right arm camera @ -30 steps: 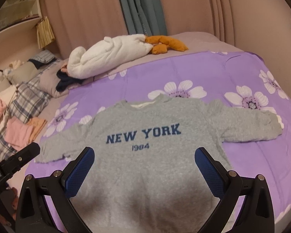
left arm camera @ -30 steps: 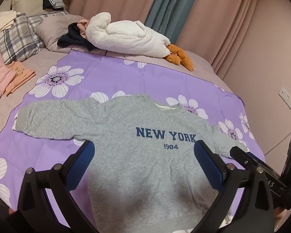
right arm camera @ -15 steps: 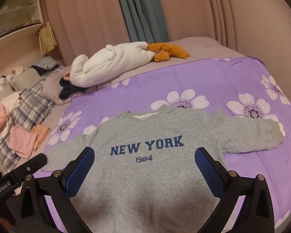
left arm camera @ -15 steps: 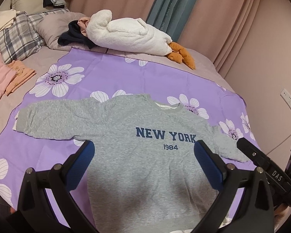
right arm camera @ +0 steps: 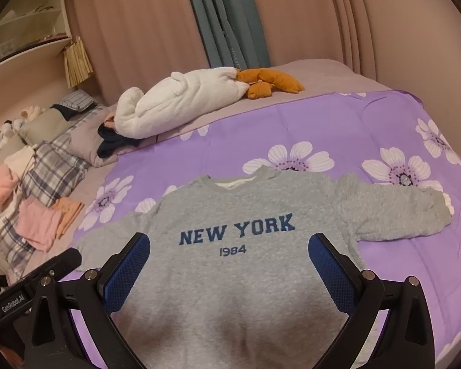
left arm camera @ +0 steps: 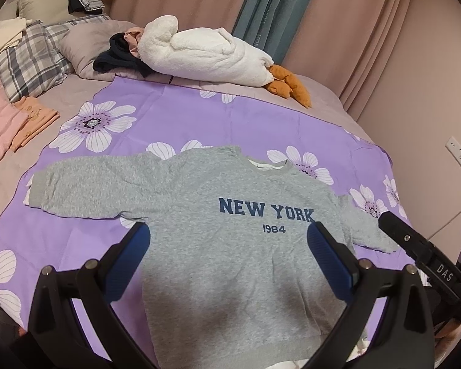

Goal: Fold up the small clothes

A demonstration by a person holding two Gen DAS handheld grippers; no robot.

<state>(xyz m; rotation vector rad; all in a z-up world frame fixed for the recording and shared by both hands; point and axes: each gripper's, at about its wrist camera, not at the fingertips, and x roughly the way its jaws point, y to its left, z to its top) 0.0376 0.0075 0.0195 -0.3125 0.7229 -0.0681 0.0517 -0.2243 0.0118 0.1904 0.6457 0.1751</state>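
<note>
From left wrist: my left claw (left arm camera: 227, 259) is spread wide, holding nothing, hovering over the grey sweatshirt (left arm camera: 218, 233) lying flat, print up, on the purple floral sheet (left arm camera: 175, 123). Its sleeves run left-right; left sleeve (left arm camera: 86, 189) is nearer this claw.

From right wrist: right claw (right arm camera: 229, 269) likewise agape and empty; right sleeve (right arm camera: 396, 212) lies to its right.

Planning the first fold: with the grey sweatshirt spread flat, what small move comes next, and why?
Probably lower the open left gripper to the left sleeve cuff: the sweatshirt lies flat, sleeves out, unfolded, and neither gripper holds anything.
</note>
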